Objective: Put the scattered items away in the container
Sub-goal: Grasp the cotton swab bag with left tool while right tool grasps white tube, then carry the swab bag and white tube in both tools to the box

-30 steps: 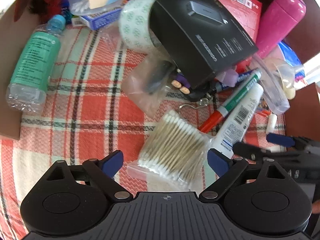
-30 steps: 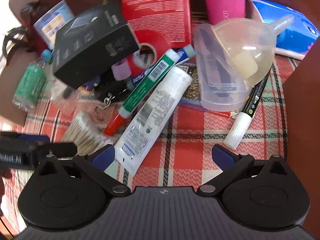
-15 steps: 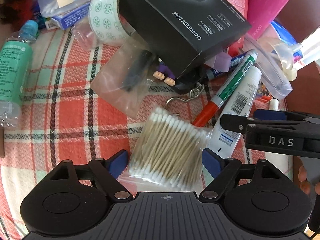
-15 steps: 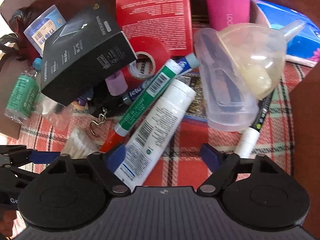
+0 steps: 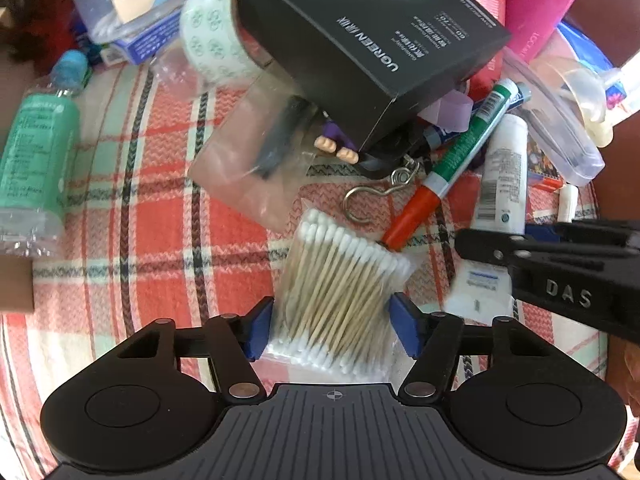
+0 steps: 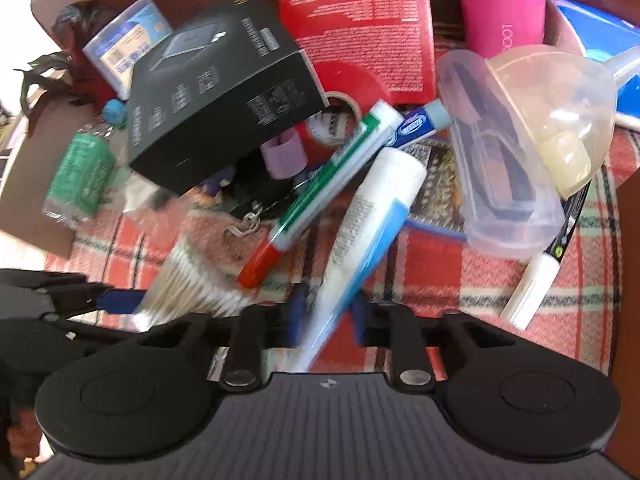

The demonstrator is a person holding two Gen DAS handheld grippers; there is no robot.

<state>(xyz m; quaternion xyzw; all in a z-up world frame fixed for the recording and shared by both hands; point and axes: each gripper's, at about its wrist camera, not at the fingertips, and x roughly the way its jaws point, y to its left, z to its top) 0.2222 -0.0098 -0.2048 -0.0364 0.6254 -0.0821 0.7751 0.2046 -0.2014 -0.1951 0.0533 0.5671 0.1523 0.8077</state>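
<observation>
Left gripper [image 5: 332, 326] fingers [image 5: 258, 330] press both sides of the cotton swab bag [image 5: 340, 288].

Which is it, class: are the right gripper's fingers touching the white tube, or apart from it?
Touching. The right wrist view shows the right gripper with both blue fingers pressed against the white tube.

A red, mint and cream plaid cloth [image 5: 120, 216] is spread beneath everything. Directly on it are seen a green-labelled bottle [image 5: 36, 160] lying flat, a clear plastic bag [image 5: 248, 160], a packet of cotton swabs [image 5: 340, 292], a metal hook [image 5: 360, 200] and a white-capped black marker [image 6: 548, 256].
</observation>
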